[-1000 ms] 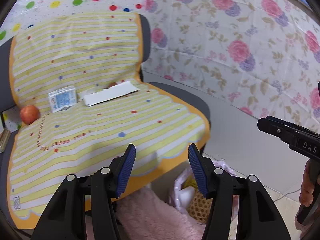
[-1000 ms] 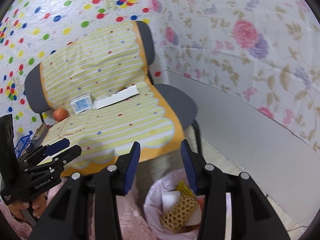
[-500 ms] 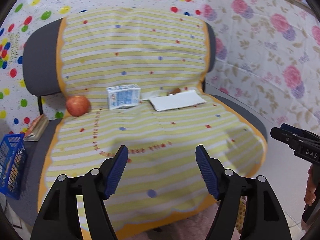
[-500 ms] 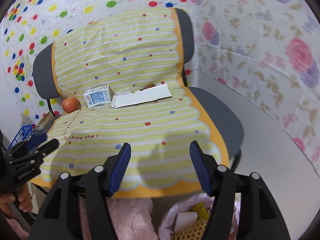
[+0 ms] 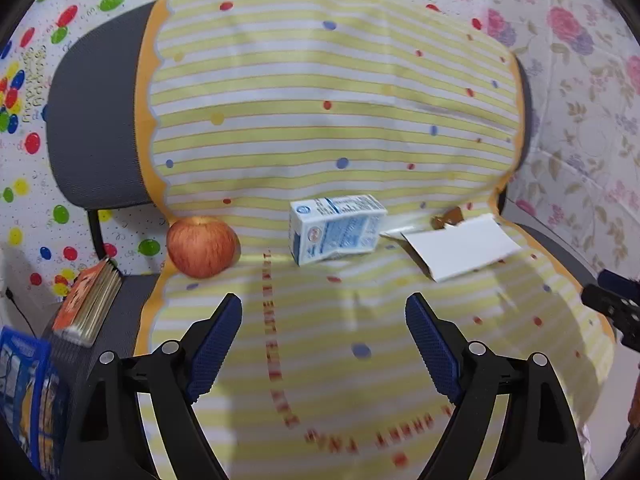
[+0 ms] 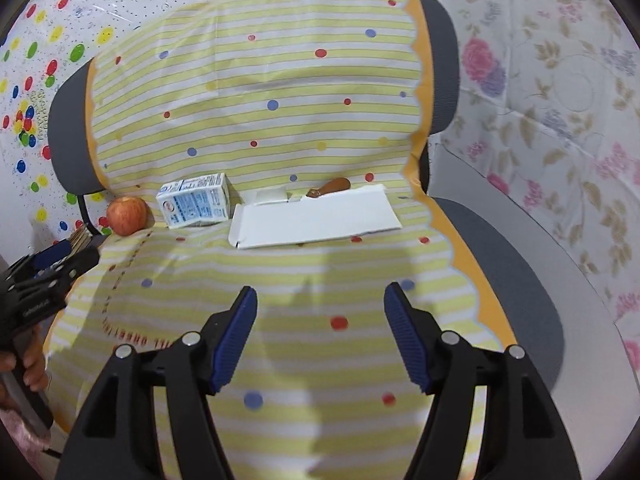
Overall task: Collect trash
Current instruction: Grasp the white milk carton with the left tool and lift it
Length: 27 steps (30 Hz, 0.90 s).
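A blue-and-white milk carton (image 5: 336, 227) lies on its side at the back of the striped chair seat; it also shows in the right wrist view (image 6: 195, 205). A flattened white cardboard box (image 5: 460, 247) (image 6: 316, 220) lies to its right, with a small brown scrap (image 5: 446, 219) (image 6: 330, 188) behind it. A red apple (image 5: 201, 246) (image 6: 127, 215) sits to the carton's left. My left gripper (image 5: 324, 340) is open and empty, above the seat in front of the carton. My right gripper (image 6: 320, 332) is open and empty, in front of the box.
The chair (image 6: 500, 264) wears a yellow striped cover (image 5: 320, 100) against patterned walls. A stack of books (image 5: 90, 300) and a blue basket (image 5: 20, 392) stand left of the seat. The other gripper shows at each view's edge (image 5: 616, 312) (image 6: 40, 284).
Both grippers have swung up from the trash bag on the floor and moved in toward the seat. The carton, box and apple now look closer. Both stay open.
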{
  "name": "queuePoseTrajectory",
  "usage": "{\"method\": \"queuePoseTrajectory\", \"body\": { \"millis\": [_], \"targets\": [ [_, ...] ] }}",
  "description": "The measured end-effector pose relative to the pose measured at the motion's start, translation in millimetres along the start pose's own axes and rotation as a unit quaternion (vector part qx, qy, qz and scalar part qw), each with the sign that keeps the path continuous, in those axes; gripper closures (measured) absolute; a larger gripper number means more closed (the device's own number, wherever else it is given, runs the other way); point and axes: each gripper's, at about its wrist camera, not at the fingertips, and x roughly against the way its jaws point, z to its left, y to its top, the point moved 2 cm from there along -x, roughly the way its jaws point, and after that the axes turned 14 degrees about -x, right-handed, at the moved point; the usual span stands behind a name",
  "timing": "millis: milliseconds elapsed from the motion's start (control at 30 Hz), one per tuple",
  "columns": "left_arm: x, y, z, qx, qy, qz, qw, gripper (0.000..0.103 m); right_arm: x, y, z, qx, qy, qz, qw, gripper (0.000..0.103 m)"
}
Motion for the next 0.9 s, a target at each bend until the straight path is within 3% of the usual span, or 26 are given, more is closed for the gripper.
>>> {"method": "queuePoseTrajectory", "body": {
  "millis": [400, 533, 700, 800, 900],
  "targets": [
    [-115, 41, 21, -0.027, -0.020, 0.048, 0.9983, 0.019, -57, 30, 11, -0.005, -0.001, 0.015, 1.000, 0.038],
    [-141, 48, 25, -0.035, -0.023, 0.062, 0.9972, 0.019, -68, 31, 11, -0.007, -0.002, 0.022, 1.000, 0.038],
    [-155, 58, 19, -0.054, -0.058, 0.056, 0.9953, 0.021, -70, 28, 2, -0.009, -0.008, 0.027, 1.000, 0.038],
    [-153, 57, 12, -0.067, -0.055, 0.060, 0.9944, 0.039, -68, 26, -5, -0.013, -0.011, 0.028, 0.999, 0.038],
    [-143, 52, 4, -0.073, -0.062, 0.062, 0.9935, 0.050, -62, 24, -13, -0.020, -0.010, 0.027, 0.999, 0.038]
  ]
}}
